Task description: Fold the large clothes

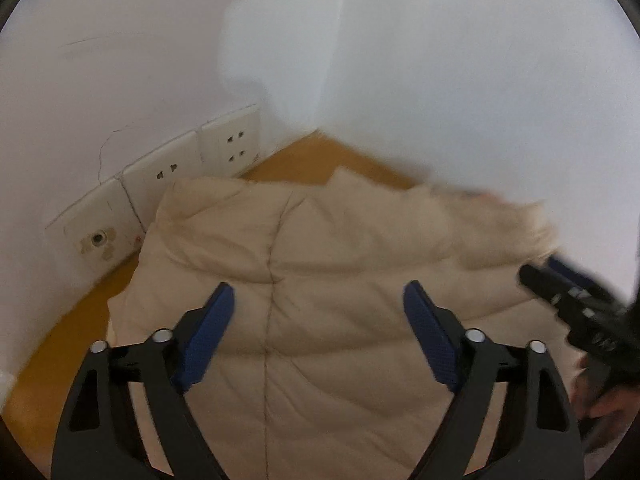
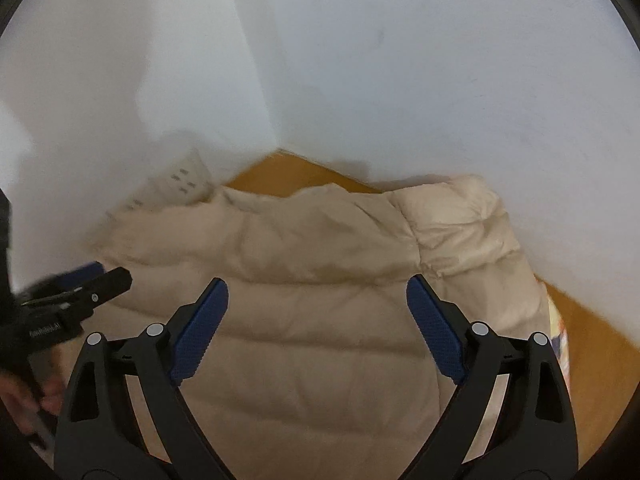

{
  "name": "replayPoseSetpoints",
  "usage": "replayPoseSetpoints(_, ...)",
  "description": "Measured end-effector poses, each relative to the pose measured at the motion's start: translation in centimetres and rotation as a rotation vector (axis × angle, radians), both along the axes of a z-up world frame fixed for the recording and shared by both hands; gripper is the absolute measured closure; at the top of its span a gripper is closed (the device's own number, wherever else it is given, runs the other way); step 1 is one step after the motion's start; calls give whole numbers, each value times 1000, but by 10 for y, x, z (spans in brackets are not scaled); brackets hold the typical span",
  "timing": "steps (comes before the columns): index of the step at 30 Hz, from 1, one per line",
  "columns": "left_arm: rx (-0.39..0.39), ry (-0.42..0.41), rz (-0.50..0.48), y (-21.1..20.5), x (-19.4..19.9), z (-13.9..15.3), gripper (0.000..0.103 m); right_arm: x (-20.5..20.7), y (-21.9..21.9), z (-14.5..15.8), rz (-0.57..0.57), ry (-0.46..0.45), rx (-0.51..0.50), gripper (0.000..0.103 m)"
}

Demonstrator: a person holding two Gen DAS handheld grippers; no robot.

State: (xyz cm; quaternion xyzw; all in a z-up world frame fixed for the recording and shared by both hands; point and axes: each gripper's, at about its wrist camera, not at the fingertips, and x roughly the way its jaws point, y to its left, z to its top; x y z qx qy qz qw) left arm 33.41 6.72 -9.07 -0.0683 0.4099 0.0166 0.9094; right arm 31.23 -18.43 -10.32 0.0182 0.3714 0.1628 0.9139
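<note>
A cream quilted puffer jacket lies on a wooden table in a wall corner, also shown in the right wrist view. My left gripper hovers open and empty over the jacket's middle, along its centre seam. My right gripper hovers open and empty over the jacket, near its bulging right end. The right gripper also shows at the right edge of the left wrist view; the left one shows at the left edge of the right wrist view.
White walls meet in a corner behind the table. A row of wall sockets runs along the left wall just above the tabletop, touching the jacket's far edge. Bare wood shows at the far corner and at the right.
</note>
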Motion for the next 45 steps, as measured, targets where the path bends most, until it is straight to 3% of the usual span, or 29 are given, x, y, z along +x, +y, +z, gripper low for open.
replayPoseSetpoints(7, 43, -2, 25, 8, 20, -37, 20, 26, 12, -51, -74, -25, -115, 5)
replayPoseSetpoints(12, 45, -12, 52, 8, 20, -52, 18, 31, 12, -66, -79, -42, -101, 3)
replayPoseSetpoints(27, 13, 21, 50, 12, 26, -66, 16, 48, 27, -80, -77, 34, -141, 3)
replayPoseSetpoints(33, 65, 36, 32, 4, 26, -55, 16, 49, 31, -68, -73, 80, -167, 4)
replayPoseSetpoints(34, 57, 31, 28, 5, 19, -47, 16, 45, 29, -63, -77, 89, -144, 4)
replayPoseSetpoints(38, 7, -29, 24, 6, -7, -21, 14, -5, -8, -22, -74, 59, 124, 4)
replayPoseSetpoints(41, -14, -46, 24, 1, -27, -13, 14, -44, -49, -8, -94, 62, 276, 4)
replayPoseSetpoints(45, -90, -34, 29, -9, -47, -12, 14, -70, -103, -8, -116, 89, 353, 4)
